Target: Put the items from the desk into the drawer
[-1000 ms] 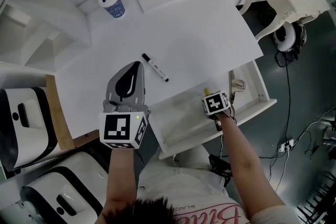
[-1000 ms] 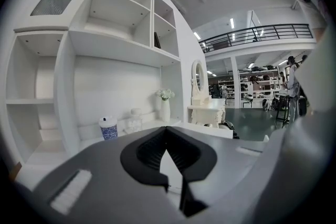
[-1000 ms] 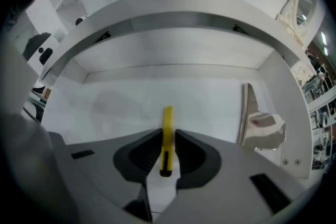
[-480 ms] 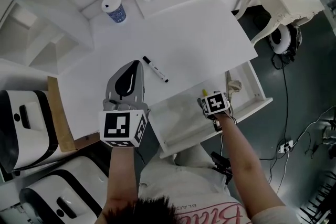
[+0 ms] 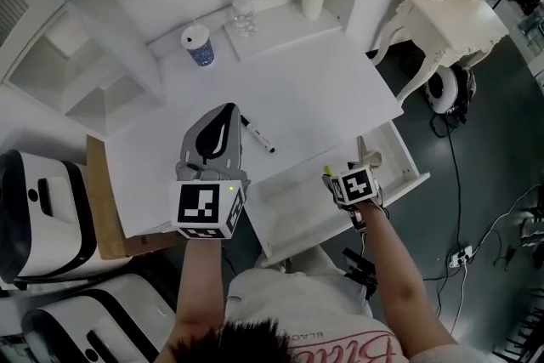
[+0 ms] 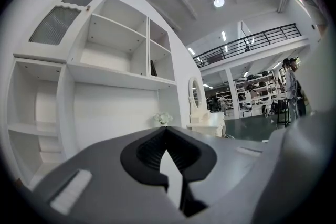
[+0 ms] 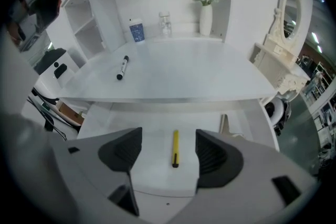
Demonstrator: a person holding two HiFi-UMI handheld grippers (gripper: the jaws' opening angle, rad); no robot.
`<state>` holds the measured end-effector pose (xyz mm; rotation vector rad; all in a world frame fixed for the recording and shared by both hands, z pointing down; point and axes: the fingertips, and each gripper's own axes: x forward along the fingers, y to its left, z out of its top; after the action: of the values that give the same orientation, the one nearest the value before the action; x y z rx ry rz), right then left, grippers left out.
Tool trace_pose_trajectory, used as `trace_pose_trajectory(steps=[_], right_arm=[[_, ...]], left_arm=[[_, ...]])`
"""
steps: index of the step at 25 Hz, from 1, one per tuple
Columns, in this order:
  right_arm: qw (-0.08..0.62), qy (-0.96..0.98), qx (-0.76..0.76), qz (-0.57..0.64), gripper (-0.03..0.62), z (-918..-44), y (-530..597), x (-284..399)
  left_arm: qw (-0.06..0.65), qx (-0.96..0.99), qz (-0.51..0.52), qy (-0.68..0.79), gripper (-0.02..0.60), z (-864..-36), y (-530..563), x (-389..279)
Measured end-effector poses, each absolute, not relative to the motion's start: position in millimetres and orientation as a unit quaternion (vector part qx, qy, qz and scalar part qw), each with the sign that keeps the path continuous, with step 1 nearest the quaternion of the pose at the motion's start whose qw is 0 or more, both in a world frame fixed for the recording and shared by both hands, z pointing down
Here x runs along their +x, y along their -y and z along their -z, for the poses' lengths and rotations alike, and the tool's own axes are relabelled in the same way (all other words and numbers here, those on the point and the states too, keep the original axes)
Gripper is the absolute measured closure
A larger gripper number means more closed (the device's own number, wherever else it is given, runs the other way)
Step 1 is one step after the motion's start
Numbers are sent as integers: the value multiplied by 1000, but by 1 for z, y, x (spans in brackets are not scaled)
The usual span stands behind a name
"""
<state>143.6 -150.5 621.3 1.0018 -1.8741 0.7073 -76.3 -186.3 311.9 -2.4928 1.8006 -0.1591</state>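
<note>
Marker lies slantwise on the surface just right of the left gripper, fingers closed; right gripper, fingers just opened wide, hangs above the pen in the drawer.

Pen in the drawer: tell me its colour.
Yellow, with a dark near end. The pen shows best in the right gripper view.

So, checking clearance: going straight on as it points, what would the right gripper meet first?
The right gripper would probably meet the yellow pen in the open drawer, lying between its open tongs.
</note>
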Motion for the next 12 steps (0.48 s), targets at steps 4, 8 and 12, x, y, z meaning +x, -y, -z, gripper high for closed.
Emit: trace_pose_trajectory(steps=[4, 8, 12], right_arm=[[416, 764, 421, -256, 286, -585, 153, 148], [370, 784, 442, -229, 286, -542, 159, 146], [302, 806, 477, -179, 287, -485, 168, 145]], left_arm=[[47, -811, 37, -582, 572, -293, 182, -75], [62, -812, 23, -579, 572, -275, 179, -76], [72, -813, 12, -578, 572, -262, 174, -78]])
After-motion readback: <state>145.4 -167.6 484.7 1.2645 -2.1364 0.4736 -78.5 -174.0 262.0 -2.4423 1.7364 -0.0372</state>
